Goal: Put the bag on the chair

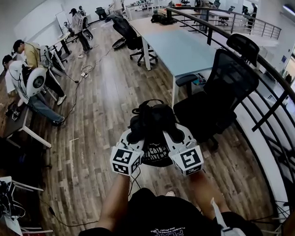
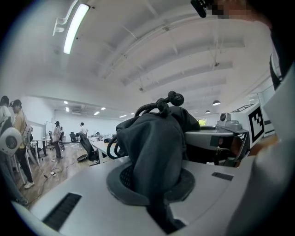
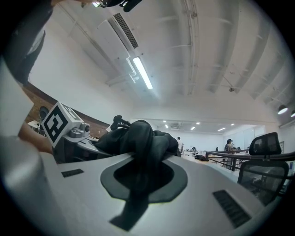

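Note:
The black fabric bag [image 1: 152,125] hangs in front of me at waist height, held up between both grippers. My left gripper [image 1: 135,135] is shut on its left side, and dark cloth [image 2: 154,147] bunches up between the jaws in the left gripper view. On the bag's right side my right gripper [image 1: 175,134] is shut too, with a fold of bag fabric [image 3: 140,147] pinched between its jaws. The black mesh office chair [image 1: 219,95] stands just right of and beyond the bag, its seat [image 1: 198,113] close to the right gripper.
A long pale blue table [image 1: 176,46] runs behind the chair. A dark metal railing [image 1: 262,87] curves along the right. Another black chair [image 1: 130,36] stands further off on the wood floor [image 1: 103,107], and people sit at desks [image 1: 25,80] on the left.

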